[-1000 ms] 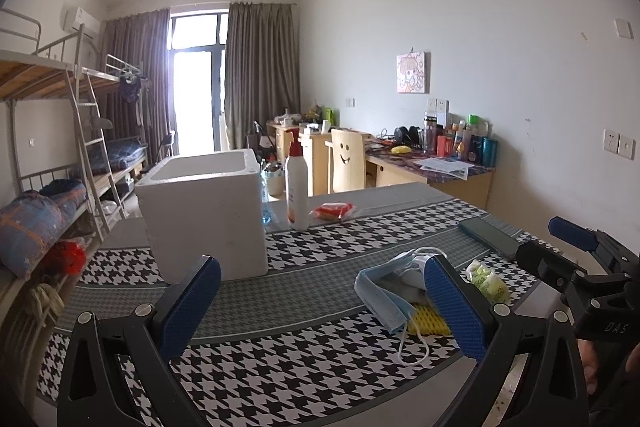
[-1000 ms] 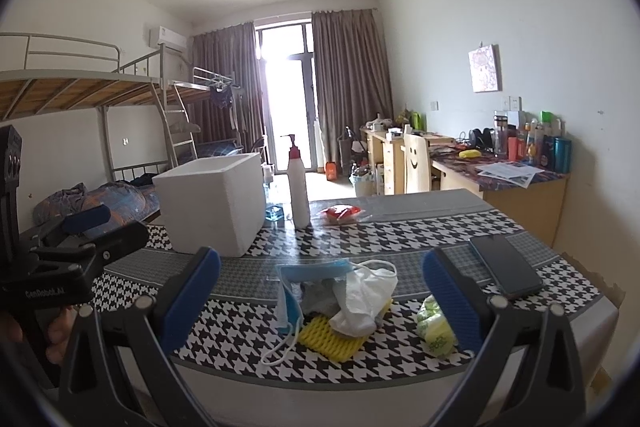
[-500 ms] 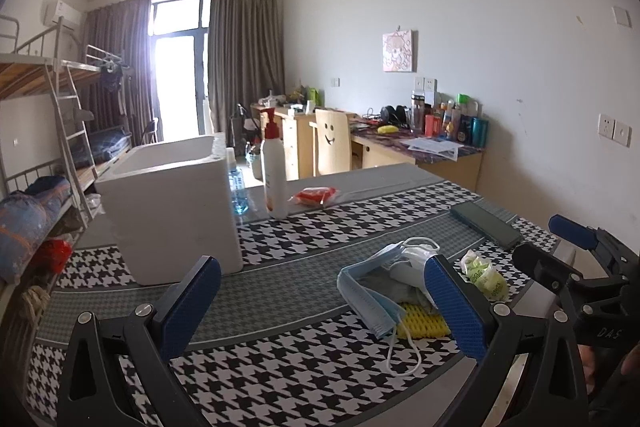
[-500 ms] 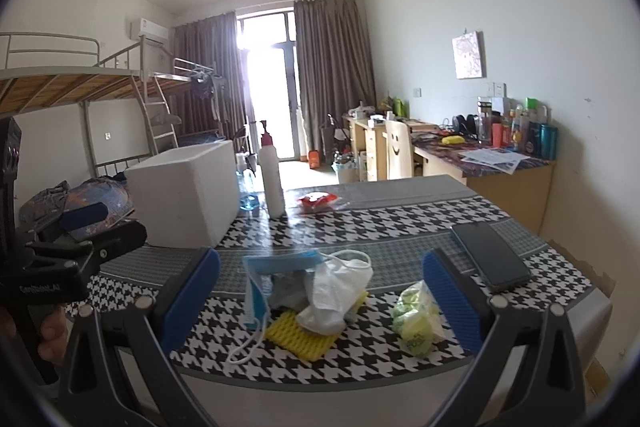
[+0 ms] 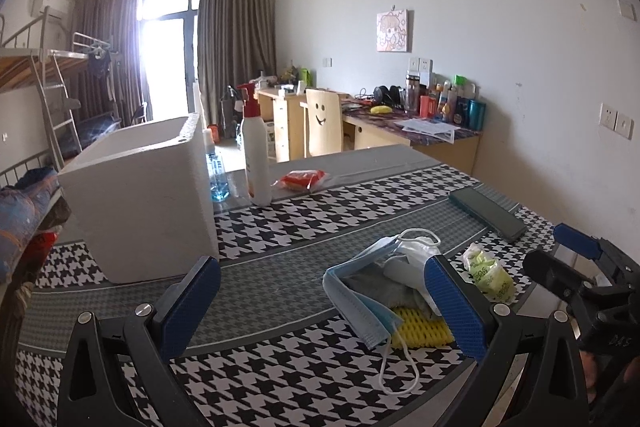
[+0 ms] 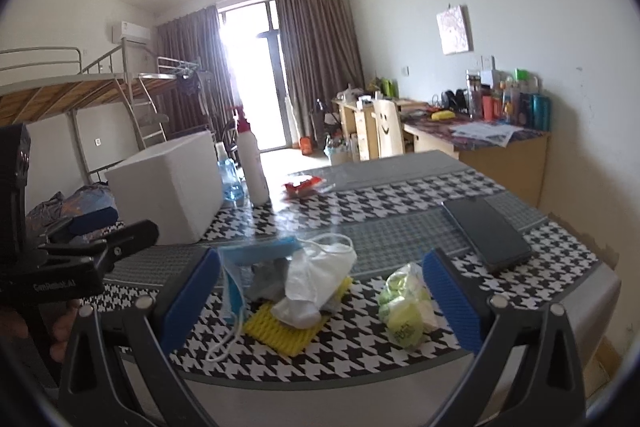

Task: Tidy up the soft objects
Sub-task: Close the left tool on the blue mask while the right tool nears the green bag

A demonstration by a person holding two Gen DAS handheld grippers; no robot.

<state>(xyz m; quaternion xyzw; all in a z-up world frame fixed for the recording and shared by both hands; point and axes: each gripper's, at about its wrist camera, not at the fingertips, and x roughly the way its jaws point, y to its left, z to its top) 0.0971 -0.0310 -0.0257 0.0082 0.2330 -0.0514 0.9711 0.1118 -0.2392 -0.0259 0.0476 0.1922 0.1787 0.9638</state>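
I hold both grippers, left (image 5: 320, 307) and right (image 6: 320, 301), low with fingers spread wide and empty, framing the soft pile (image 6: 296, 287) at the counter's (image 6: 400, 227) near edge, lower centre, probably bound for the foam box (image 5: 140, 195) at left.

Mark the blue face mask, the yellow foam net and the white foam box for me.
blue face mask (image 5: 354, 301), left wrist view, on its pleated front panel.
yellow foam net (image 6: 286, 333), right wrist view, on its exposed front corner.
white foam box (image 5: 148, 203), left wrist view, on its near side wall.
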